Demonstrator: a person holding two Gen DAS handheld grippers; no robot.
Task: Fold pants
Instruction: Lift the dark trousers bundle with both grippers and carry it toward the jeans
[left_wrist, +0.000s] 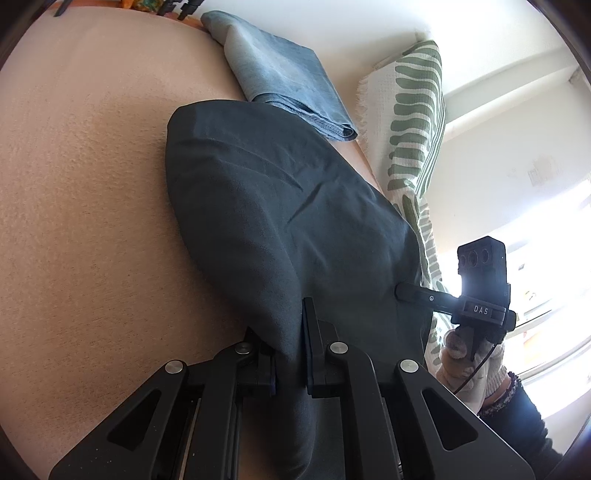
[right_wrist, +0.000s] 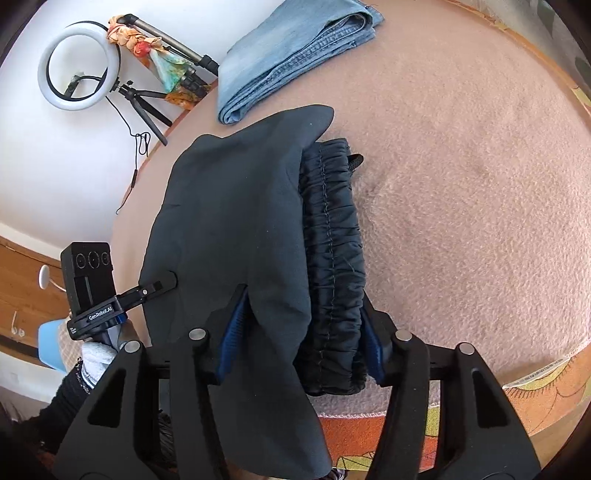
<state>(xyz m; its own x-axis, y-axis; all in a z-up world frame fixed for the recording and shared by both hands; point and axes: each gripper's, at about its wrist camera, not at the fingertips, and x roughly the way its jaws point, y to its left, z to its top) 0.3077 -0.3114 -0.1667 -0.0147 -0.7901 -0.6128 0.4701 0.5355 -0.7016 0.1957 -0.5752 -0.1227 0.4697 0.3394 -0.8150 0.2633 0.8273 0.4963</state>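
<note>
Both grippers hold the dark pants (left_wrist: 280, 221): left gripper (left_wrist: 290, 354) clamped shut, right gripper (right_wrist: 303, 332) seemingly gripping wider

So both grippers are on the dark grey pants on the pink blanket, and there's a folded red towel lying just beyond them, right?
Not quite: the folded item beyond the dark grey pants is light blue denim jeans, not a red towel, as the right wrist view shows. The rest stands: the left gripper and right gripper are both on the pants, on the pink blanket.
</note>
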